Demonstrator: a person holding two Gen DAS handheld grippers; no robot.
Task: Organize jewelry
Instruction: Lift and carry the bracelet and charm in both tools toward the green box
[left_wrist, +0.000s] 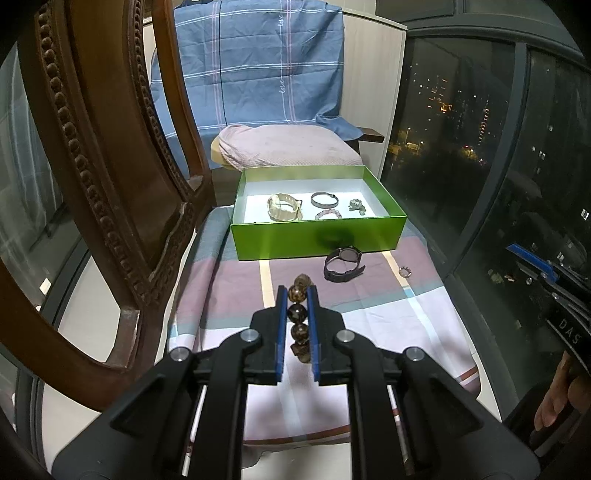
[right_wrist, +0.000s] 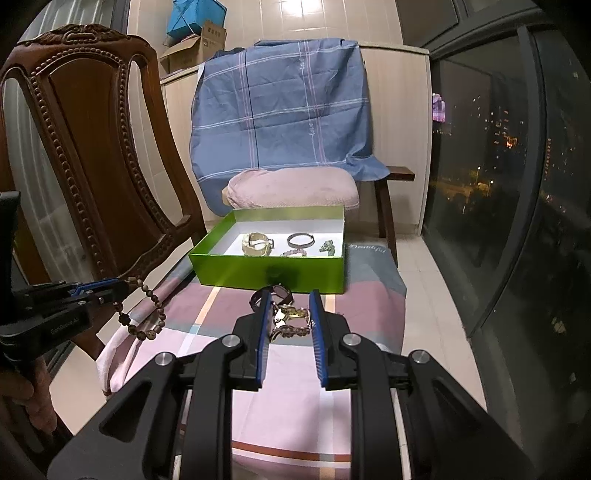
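My left gripper is shut on a brown wooden bead bracelet, held above the checked cloth. In the right wrist view that left gripper shows at the left with the bead bracelet hanging from it in a loop. My right gripper is shut on a gold chain bracelet. Ahead stands a green box holding a cream watch, a silver bangle, a pink bead bracelet and a small green piece. A black watch and a small ring lie on the cloth.
A carved wooden chair back stands close on the left. Behind the box are a pink cushion and a blue checked cloth draped over furniture. A dark glass window wall runs along the right.
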